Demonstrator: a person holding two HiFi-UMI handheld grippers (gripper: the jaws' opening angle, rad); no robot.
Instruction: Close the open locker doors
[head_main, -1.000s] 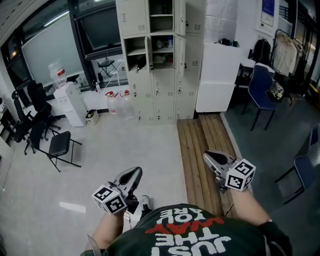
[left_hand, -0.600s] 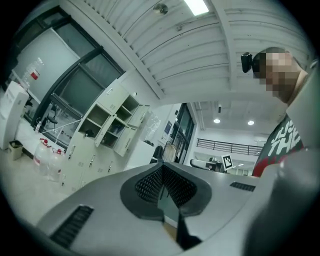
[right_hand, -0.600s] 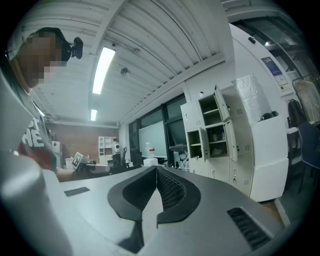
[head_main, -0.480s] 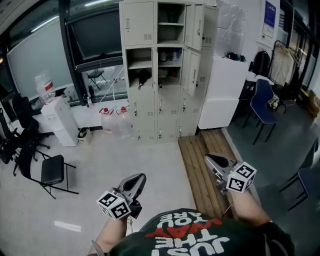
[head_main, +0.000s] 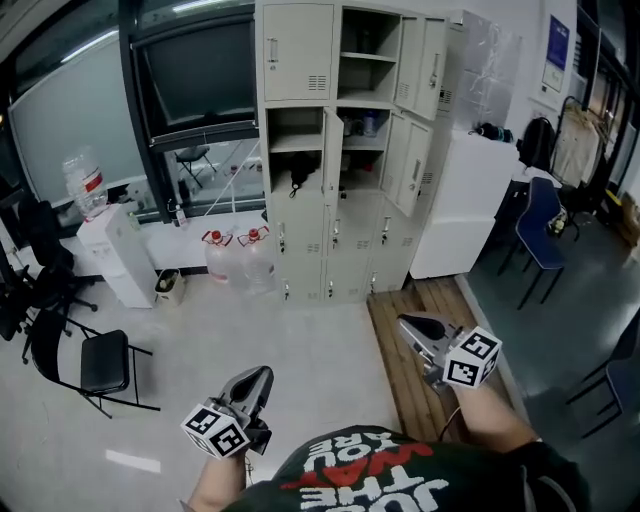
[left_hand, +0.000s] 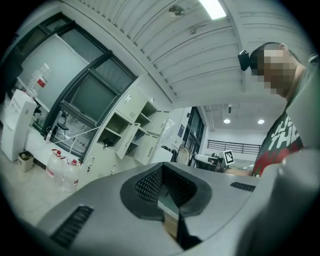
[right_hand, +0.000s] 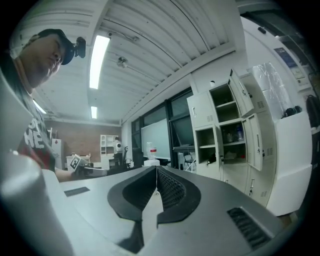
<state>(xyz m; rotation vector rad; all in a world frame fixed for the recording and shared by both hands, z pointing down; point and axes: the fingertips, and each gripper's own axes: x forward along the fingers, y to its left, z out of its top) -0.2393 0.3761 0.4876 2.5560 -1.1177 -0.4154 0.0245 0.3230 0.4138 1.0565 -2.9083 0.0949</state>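
The lockers (head_main: 300, 230) stand against the far wall, a tall bank of pale painted metal with flat rectangular fronts, small vent slits and slim handles. Several compartments are open. At the top right two doors (head_main: 420, 65) hang out toward the room, below them another door (head_main: 405, 165) swings out the same way, and a narrow door (head_main: 328, 150) stands edge-on between the two middle compartments. Shelves and a few dark items show inside.

Between the person and the lockers lies a wide stretch of glossy pale floor (head_main: 200, 340) with room to walk. Its right edge meets a strip of wooden slats (head_main: 400, 300) that runs up to the locker base. A white boxy cabinet (head_main: 462, 205) closes in the right side next to the lockers. On the left, two clear water bottles (head_main: 240, 258) sit near the locker foot, and a black folding chair (head_main: 100, 365) stands well off to the side.

The left gripper (head_main: 262, 374) has smooth grey jaws with black ribbed pads, drawn together with nothing between them. The right gripper (head_main: 405, 323) is likewise closed and empty. Both are held well apart from the lockers.
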